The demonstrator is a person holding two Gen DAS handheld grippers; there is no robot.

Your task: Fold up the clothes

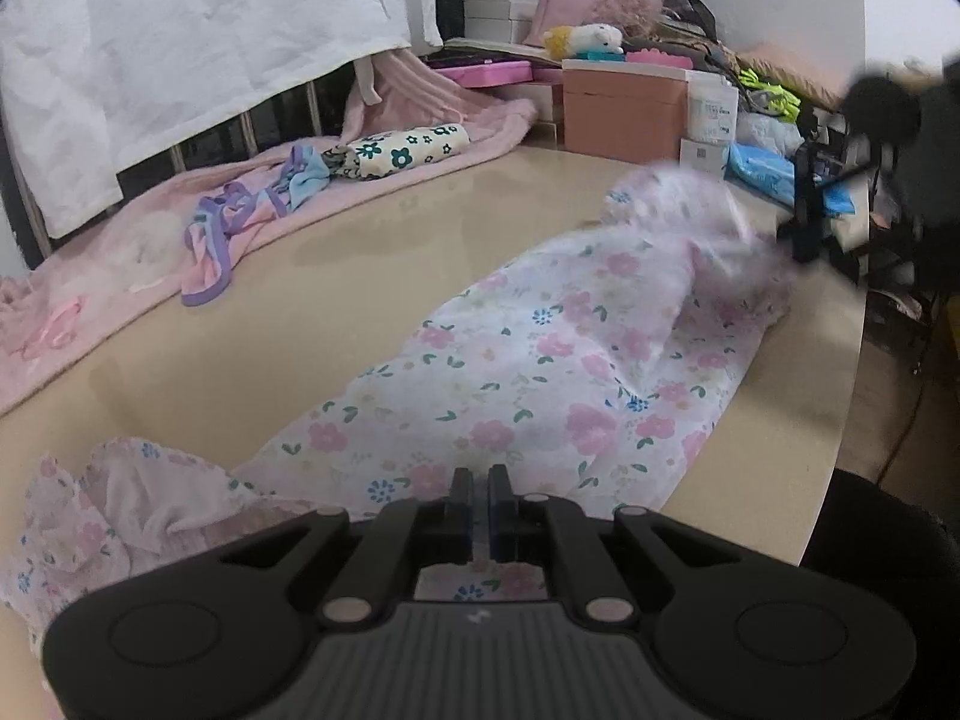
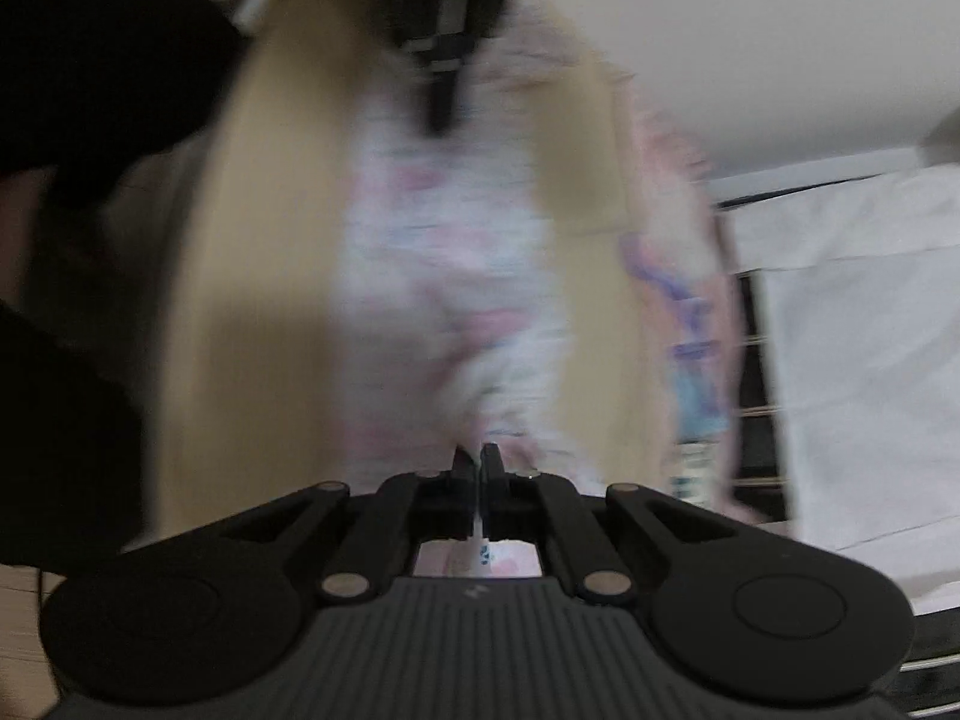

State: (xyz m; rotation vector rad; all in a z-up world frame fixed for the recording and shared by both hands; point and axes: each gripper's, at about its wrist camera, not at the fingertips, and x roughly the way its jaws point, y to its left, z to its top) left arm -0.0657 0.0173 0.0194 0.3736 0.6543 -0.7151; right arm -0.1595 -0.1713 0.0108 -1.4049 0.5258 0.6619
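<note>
Beige table [image 2: 198, 300] blurred; right gripper [image 2: 477, 461] pinches floral garment [image 2: 444, 240].

Both wrist cams low, facing opposite ways along floral garment [image 1: 540, 360]; right blurred.

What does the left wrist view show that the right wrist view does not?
Only the left wrist view shows the flower-print roll, the orange box and the plush toy. Only the right wrist view, which is blurred, shows thin fabric pinched in the right claw. Both show the floral garment on the beige table and the left claw.
</note>
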